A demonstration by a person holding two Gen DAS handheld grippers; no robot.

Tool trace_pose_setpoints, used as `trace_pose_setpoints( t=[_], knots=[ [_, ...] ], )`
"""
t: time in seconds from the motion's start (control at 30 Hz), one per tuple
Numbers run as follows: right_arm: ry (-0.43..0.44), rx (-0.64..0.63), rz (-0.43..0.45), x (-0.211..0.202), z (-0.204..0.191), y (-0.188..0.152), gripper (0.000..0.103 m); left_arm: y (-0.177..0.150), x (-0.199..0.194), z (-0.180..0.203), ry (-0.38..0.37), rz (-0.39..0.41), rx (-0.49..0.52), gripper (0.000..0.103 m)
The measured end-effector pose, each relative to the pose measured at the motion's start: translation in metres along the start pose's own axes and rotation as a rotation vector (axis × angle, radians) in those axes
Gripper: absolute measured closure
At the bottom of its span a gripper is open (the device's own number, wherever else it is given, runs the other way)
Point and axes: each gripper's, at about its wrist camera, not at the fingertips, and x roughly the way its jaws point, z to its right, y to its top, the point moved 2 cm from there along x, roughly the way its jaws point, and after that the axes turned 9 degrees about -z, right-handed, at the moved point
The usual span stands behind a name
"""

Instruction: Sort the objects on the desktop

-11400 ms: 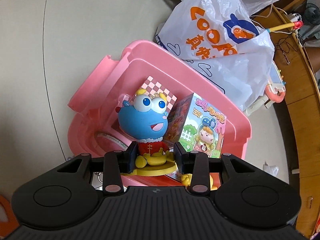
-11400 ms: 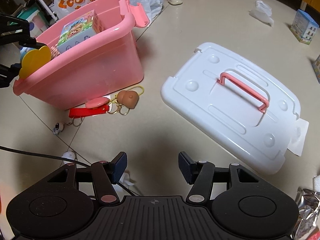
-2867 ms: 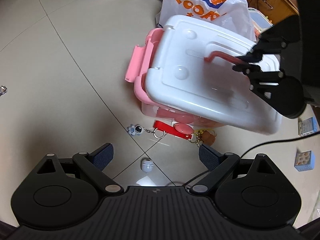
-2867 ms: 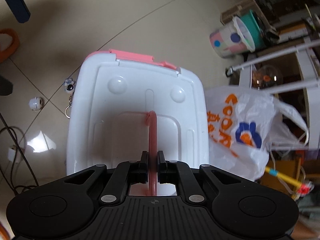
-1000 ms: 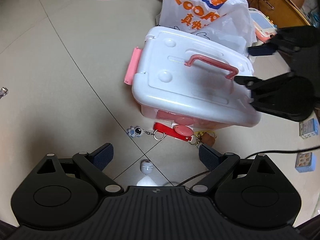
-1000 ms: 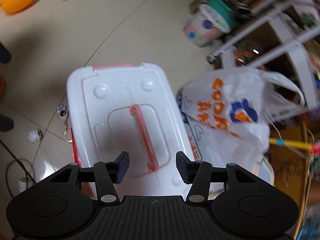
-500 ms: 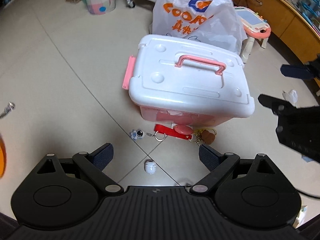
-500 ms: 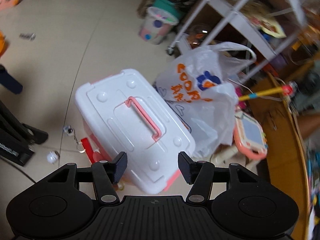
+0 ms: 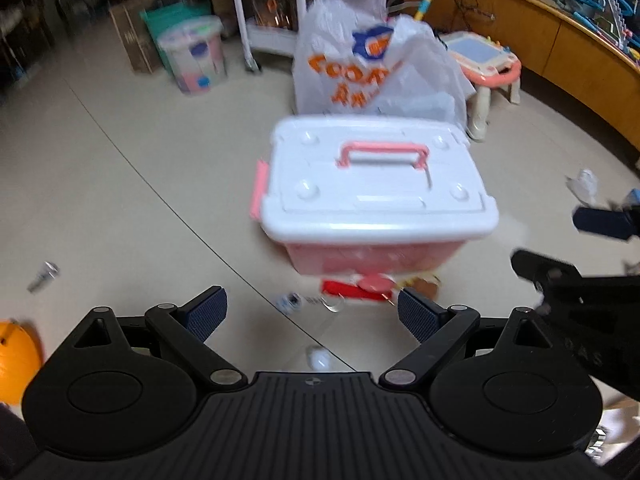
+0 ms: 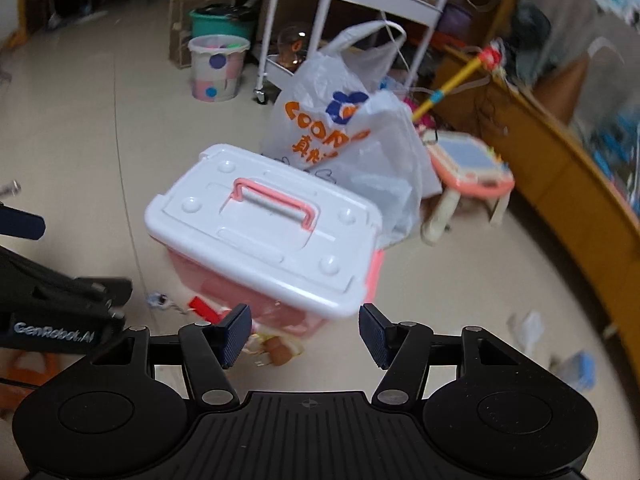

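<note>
Right wrist view shows the right gripper (image 10: 305,335), its jaws opening and empty, above the pink plastic storage box (image 10: 256,292) closed by a white lid with a pink handle (image 10: 262,232). Beyond it stands a white plastic bag (image 10: 344,136) with partly readable orange "COO" lettering. "GenRobot.AI" marks the left gripper (image 9: 312,314), spread wide and empty.

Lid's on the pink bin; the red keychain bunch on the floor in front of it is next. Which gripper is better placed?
Probably left: the red keychain bunch lies just ahead of the open left gripper. In the right gripper's view, jaws opening and empty, the bunch sits off to its left, below the white-lidded pink storage bin.
</note>
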Motion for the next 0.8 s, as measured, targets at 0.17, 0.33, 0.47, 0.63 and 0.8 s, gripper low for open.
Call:
trace_pose_setpoints(
  t=[0.17, 0.33, 0.47, 0.63, 0.8],
  knots=[
    [0.004, 0.11, 0.018, -0.01, 0.006, -0.016, 0.047, -0.004, -0.007, -0.001, -0.033, 0.021, -0.041, 0.008],
    [-0.001, 0.253, 0.039, -0.012, 0.013, -0.036, 0.047, -0.008, -0.008, 0.003, -0.024, 0.028, -0.028, 0.008],
    [-0.008, 0.303, 0.041, -0.006, 0.011, -0.048, 0.047, -0.011, -0.008, 0.007, -0.018, 0.024, -0.023, 0.006],
    [-0.014, 0.318, 0.037, -0.001, 0.006, -0.054, 0.046, -0.014, -0.007, 0.008, -0.009, 0.017, -0.028, 0.004],
    [0.003, 0.34, 0.032, 0.001, 0.007, -0.059, 0.045, -0.015, -0.007, 0.008, -0.009, 0.016, -0.031, 0.004]
  ],
)
